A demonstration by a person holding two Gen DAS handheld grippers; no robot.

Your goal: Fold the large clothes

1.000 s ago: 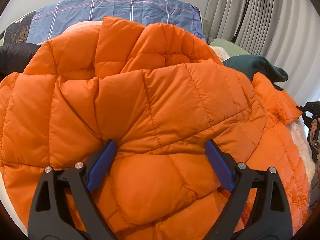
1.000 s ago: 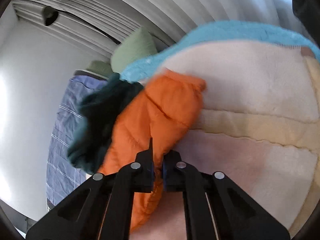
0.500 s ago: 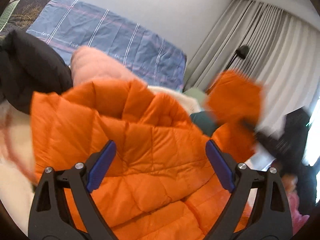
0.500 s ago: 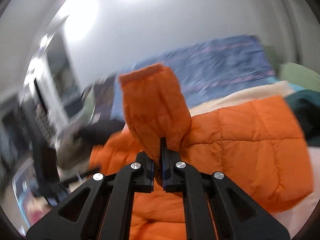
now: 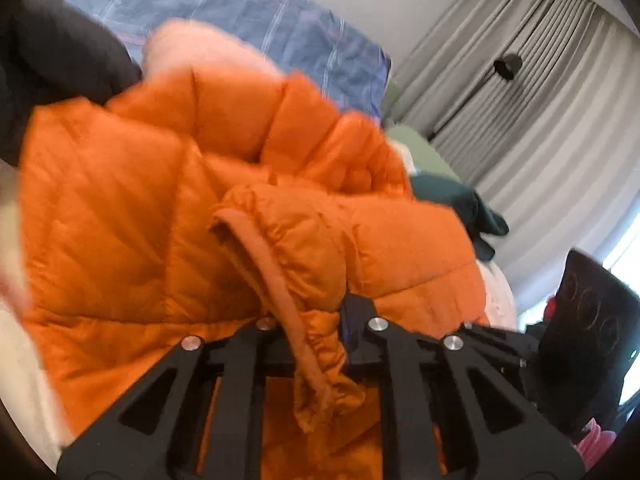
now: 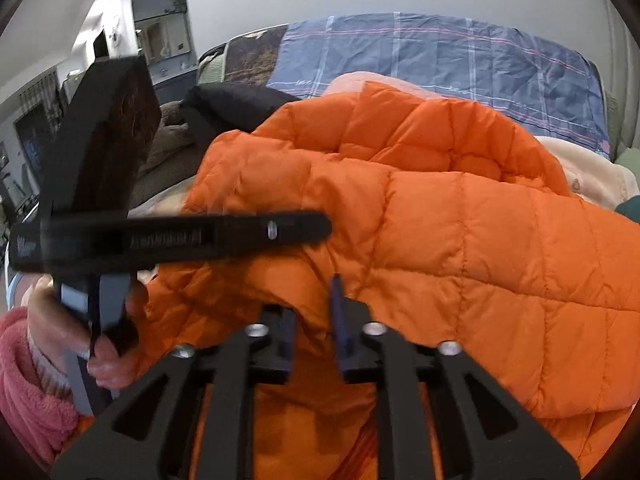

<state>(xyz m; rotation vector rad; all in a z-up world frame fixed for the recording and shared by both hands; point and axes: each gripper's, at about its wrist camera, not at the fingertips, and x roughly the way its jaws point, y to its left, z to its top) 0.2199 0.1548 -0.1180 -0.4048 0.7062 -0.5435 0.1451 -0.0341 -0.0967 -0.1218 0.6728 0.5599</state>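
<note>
Sleeve cuff [image 5: 316,264] now in left gripper [image 5: 310,322], right gripper [image 6: 312,312] seemingly loosened

The puffed orange jacket [image 6: 460,216] fills nearly all the room ahead of both grippers, heaped high on the bed. The left gripper [image 6: 316,224] reaches level across the right wrist view, just above the right gripper [image 6: 314,320], so the way up and to that side is blocked. A black garment [image 5: 60,56] lies beyond the jacket on the left, a dark green one [image 5: 460,204] on the right. Open air remains only above the heap, toward the wall and curtains [image 5: 540,120].
</note>
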